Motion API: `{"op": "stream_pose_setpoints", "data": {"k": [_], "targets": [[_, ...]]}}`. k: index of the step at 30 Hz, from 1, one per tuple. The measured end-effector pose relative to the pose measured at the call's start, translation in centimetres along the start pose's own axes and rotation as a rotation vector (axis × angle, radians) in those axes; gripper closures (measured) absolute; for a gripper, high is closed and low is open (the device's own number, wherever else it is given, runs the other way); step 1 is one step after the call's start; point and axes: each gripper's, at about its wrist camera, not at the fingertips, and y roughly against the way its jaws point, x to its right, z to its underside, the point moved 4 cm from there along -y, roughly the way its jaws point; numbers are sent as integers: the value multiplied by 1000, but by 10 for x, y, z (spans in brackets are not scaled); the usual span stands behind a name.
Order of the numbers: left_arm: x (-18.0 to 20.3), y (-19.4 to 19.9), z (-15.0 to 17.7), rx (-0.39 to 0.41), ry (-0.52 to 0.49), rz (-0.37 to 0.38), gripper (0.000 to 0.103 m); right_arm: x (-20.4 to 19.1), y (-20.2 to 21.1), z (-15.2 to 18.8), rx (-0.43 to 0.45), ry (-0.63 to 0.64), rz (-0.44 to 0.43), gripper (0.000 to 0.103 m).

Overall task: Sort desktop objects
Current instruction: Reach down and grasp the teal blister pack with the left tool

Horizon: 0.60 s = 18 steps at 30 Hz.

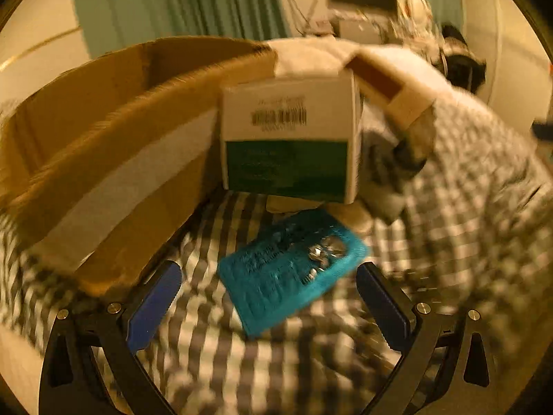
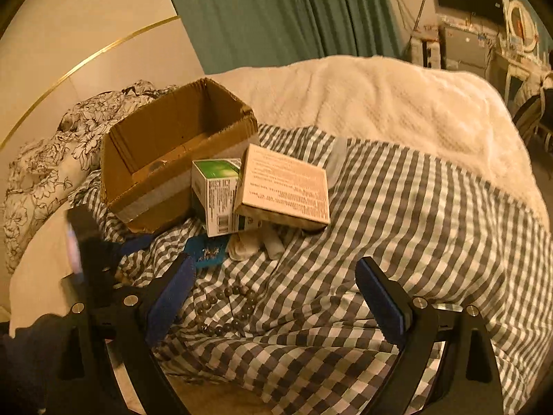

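A home bedroom: checked bedding (image 2: 397, 228), white blanket (image 2: 380, 103), green curtains (image 2: 276, 14).

Left wrist view smeared by motion: print on the green box (image 1: 288, 138) unreadable, barcode barely resolved; text on the teal packet (image 1: 292, 269) illegible, its lower corner blurred. Carton (image 1: 103, 159) cut by the left edge, its floor hidden behind the near wall. Tan box (image 1: 383, 83) mostly hidden behind the green box. Right wrist view: teal packet (image 2: 207, 254) half covered by the left gripper's finger. Print on the tan box (image 2: 285, 186) too small to read. White item (image 2: 255, 242) under the boxes cannot be identified. Beads (image 2: 224, 307) partly lost in the bedcover (image 2: 397, 228) folds. Dark blurred shape (image 2: 86, 242) at left cannot be identified.
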Motion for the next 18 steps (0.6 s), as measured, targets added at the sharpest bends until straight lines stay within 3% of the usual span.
{"op": "stream_pose_setpoints", "data": {"k": [6, 8, 11, 15, 17, 18], "targets": [[11, -31, -4, 38, -171, 58, 0, 11, -14, 9, -67, -10, -20, 9], [9, -40, -4, 5, -156, 104, 0, 7, -21, 11, -90, 10, -16, 9], [-1, -44, 0, -36, -70, 228, 20, -4, -30, 12, -112, 56, -3, 9], [1, -30, 3, -29, -92, 208, 47, -21, -42, 13, -116, 104, 26, 9], [5, -23, 6, -42, -107, 186, 55, -25, -44, 13, -105, 86, 23, 9], [7, -19, 8, -53, -107, 162, 80, -28, -49, 15, -115, 75, 17, 9]]}}
